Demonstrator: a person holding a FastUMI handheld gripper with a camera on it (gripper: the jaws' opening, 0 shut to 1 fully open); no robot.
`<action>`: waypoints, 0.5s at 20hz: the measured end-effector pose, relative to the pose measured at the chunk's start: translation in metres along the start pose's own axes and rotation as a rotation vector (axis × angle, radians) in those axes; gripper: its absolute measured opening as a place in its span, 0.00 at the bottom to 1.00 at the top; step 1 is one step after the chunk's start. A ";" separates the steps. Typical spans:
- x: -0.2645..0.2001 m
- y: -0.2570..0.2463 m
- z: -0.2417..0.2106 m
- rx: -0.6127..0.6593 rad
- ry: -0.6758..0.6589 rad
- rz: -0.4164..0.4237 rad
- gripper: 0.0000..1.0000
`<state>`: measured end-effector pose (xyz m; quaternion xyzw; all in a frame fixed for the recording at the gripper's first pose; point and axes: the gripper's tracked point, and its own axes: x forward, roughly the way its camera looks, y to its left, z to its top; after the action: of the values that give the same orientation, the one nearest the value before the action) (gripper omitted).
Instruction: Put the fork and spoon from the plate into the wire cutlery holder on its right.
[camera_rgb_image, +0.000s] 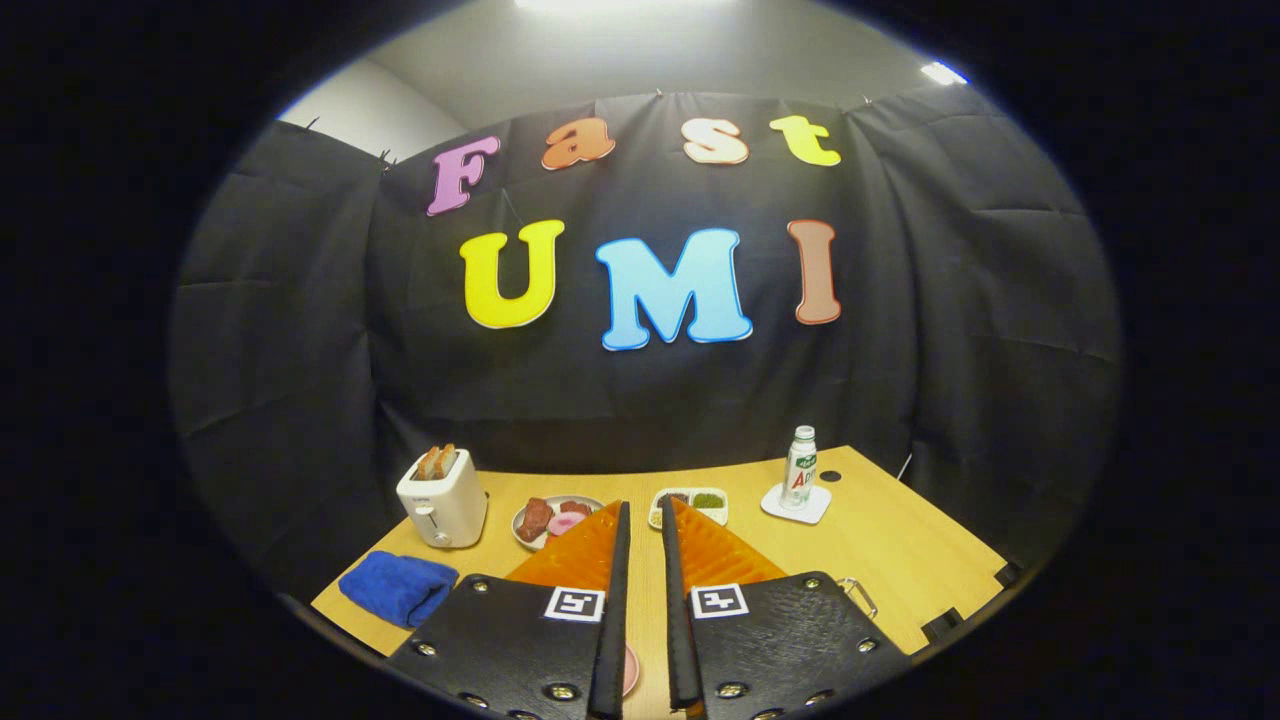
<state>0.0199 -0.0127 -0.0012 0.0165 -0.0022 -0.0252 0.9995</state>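
We cannot make out the fork or the spoon: a sliver of pink, round plate rim (630, 670) peeks through the narrow gap low between our fingers, and a bent piece of silver wire (862, 595), probably the wire cutlery holder, shows just past the right finger. So we judge the cutlery lies below and very close under the gripper (640, 520), hidden by it; its long axis we cannot tell. The holder sits to the right of the plate, so the coming move would first go down, then right.

Our fingers stand nearly together with only a thin slot between them, and nothing is held.

Further out on the pale wooden table (900, 540), beyond the fingertips, sit a grey plate of meat and a pink ring (540, 520) and a small white tray of green and dark foods (700, 500). Toward the far left stands a white toaster with bread in it (442, 497), a folded blue cloth (398, 587) at the near left edge, and a white bottle on a square coaster (799, 470) at the far right. None of these blocks the short path.
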 end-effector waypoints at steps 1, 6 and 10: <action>0.002 0.004 -0.009 0.001 0.037 0.014 0.18; 0.010 0.018 -0.067 0.020 0.240 0.047 0.18; 0.004 0.039 -0.121 0.041 0.439 0.101 0.18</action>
<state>0.0267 0.0298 -0.1208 0.0415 0.2138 0.0293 0.9755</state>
